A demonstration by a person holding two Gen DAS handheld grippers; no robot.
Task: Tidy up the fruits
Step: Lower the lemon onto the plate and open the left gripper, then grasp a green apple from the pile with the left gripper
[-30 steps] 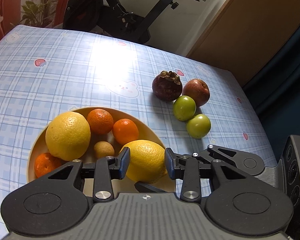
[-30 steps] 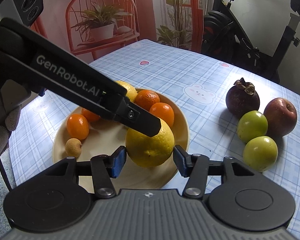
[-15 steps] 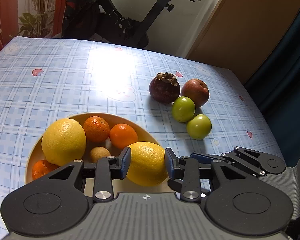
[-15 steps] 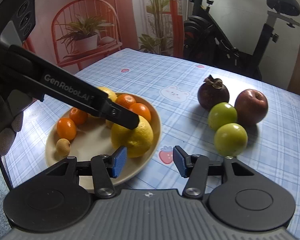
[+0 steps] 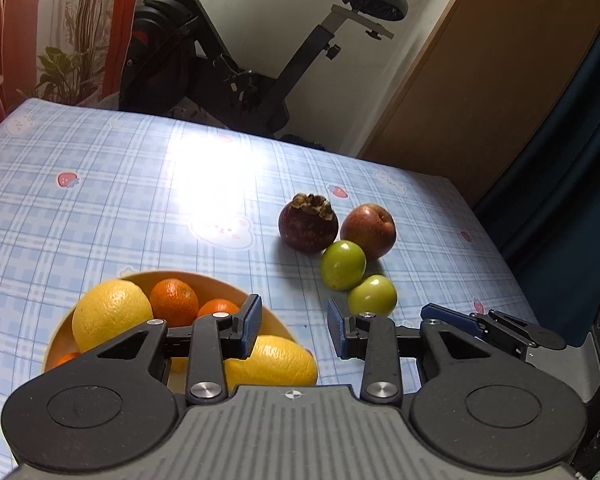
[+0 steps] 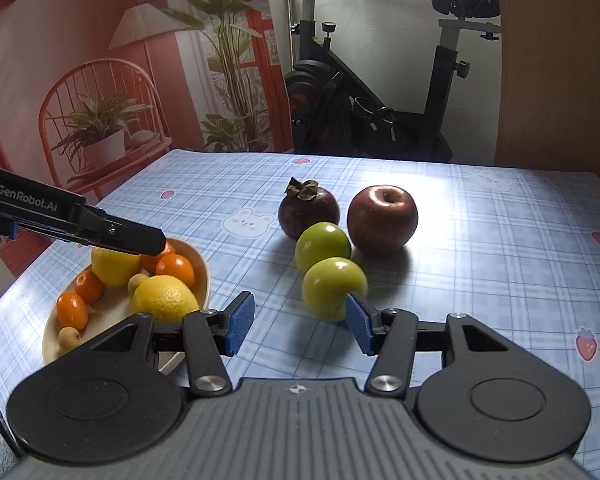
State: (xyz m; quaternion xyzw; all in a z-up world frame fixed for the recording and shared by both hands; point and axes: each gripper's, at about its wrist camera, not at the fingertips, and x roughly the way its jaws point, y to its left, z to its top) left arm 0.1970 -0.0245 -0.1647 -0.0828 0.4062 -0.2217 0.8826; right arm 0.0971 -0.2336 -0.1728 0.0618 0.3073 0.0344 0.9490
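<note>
A beige bowl (image 6: 202,264) at the left holds two lemons (image 6: 165,299), several small oranges (image 6: 175,270) and small brown fruits (image 6: 69,337). On the cloth to its right lie a mangosteen (image 6: 309,211), a red apple (image 6: 382,219) and two green fruits (image 6: 334,289). My right gripper (image 6: 298,326) is open and empty, just in front of the nearer green fruit. My left gripper (image 5: 294,327) is open and empty above the bowl's right rim (image 5: 236,290), with the near lemon (image 5: 272,366) under its left finger. The fruit group also shows in the left wrist view (image 5: 342,265).
The table has a blue checked cloth (image 6: 500,248). An exercise bike (image 6: 372,120) stands behind the far edge, with a chair and potted plants (image 6: 100,136) at the left. A brown door (image 5: 480,80) and dark curtain are at the right.
My left gripper has let go of the lemon, opened and lifted back. My right gripper has swung right, from the bowl to the green fruits.
</note>
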